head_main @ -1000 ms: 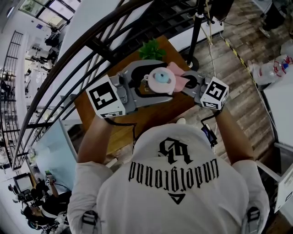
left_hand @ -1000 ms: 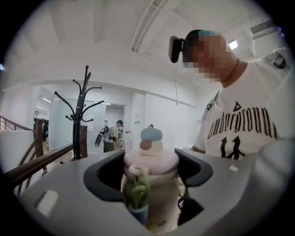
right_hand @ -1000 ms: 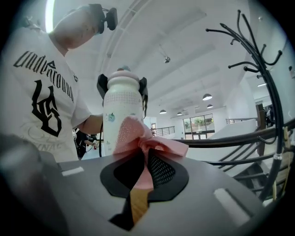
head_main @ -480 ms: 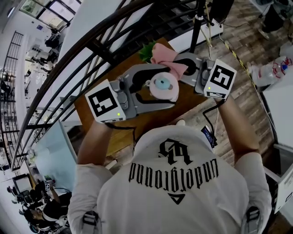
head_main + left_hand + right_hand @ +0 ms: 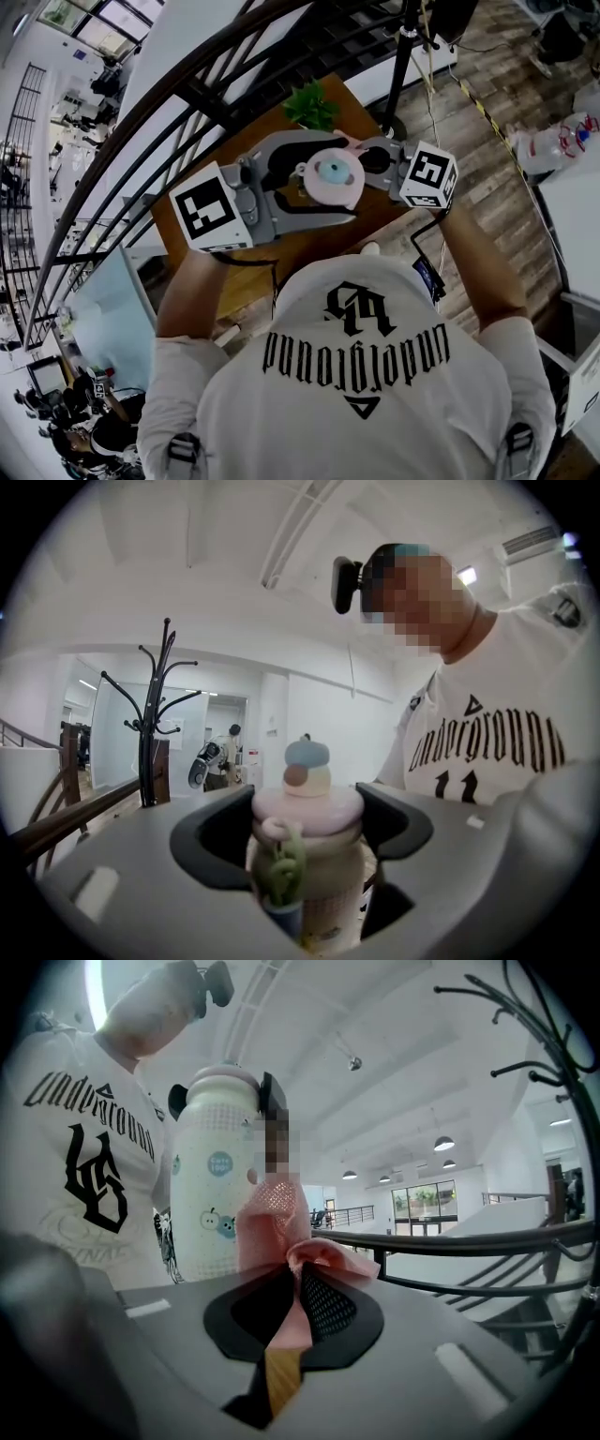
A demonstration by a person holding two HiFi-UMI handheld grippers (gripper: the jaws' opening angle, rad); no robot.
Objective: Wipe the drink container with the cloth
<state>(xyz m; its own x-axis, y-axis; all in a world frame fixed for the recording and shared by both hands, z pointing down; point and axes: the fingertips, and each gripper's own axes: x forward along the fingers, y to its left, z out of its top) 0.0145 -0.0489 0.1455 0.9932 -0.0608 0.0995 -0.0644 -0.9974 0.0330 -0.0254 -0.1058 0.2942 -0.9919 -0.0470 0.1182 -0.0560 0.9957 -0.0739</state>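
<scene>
The drink container [image 5: 330,178] is a white bottle with a pink lid and a blue knob, held up above the wooden table. My left gripper [image 5: 309,183] is shut on the drink container [image 5: 307,874], its jaws clamped round the body below the lid. My right gripper [image 5: 367,159] is shut on the pink cloth [image 5: 281,1232], which sticks up from between the jaws and lies against the side of the drink container [image 5: 214,1185]. From the head view only a small edge of the cloth [image 5: 354,145] shows behind the lid.
A brown wooden table [image 5: 309,234] lies below the grippers, with a green plant [image 5: 311,105] at its far edge. A dark curved railing [image 5: 187,94] runs behind it. A black stand pole [image 5: 403,66] rises to the right. Plastic bottles [image 5: 553,141] lie on the floor at right.
The right gripper has come down and in toward the bottle, drawing the cloth from above the lid to the bottle's side, where it is mostly hidden. The left gripper has barely moved.
</scene>
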